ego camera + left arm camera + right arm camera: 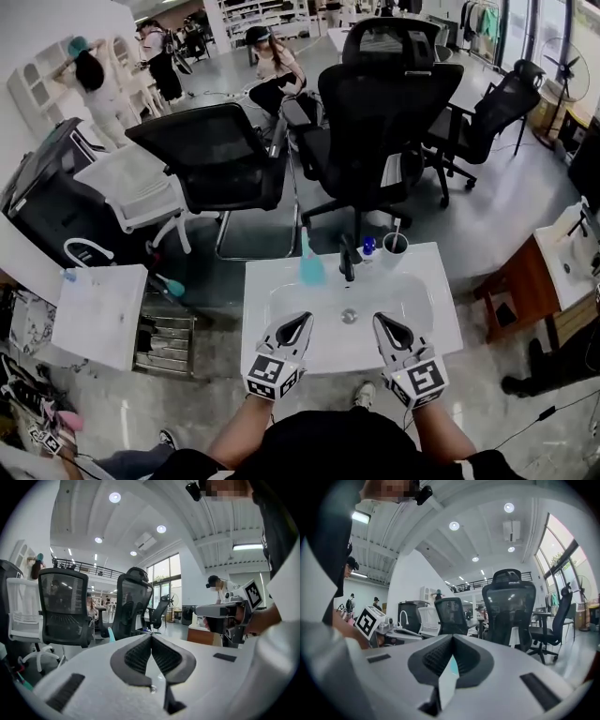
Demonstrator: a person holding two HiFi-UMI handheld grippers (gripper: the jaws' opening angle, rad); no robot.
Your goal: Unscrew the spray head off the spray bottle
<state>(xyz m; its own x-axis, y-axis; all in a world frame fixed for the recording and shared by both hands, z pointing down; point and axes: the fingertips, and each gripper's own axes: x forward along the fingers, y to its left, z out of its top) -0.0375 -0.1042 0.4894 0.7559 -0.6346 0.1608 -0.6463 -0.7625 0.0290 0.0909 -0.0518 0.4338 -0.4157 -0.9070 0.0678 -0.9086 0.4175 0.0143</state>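
The spray bottle [311, 267], pale teal and upright with its narrow top pointing up, stands on the white surface [445, 319] at the back rim of the sink [281, 305], at about 11 o'clock from the drain [350, 316] and just beside the black tap [348, 258], on that tap's 9 o'clock side. In the left gripper view the same bottle [111, 633] shows as a small teal sliver past the jaws, at 10 o'clock from their tip, well apart from them. A cup [395, 244] sits at 1 o'clock from the tap, near the far edge. The left tongs [304, 319] hover over the sink at 8 o'clock from the drain, closed tip to tip with nothing between the ribbed pads [138, 656]. The right tongs [379, 319] hang at 4 o'clock from the drain, likewise closed and empty, their dark pads [436, 658] meeting in a point. Neither touches the bottle. Black office chairs [375, 103] stand on the floor beyond the surface, at 12 o'clock.
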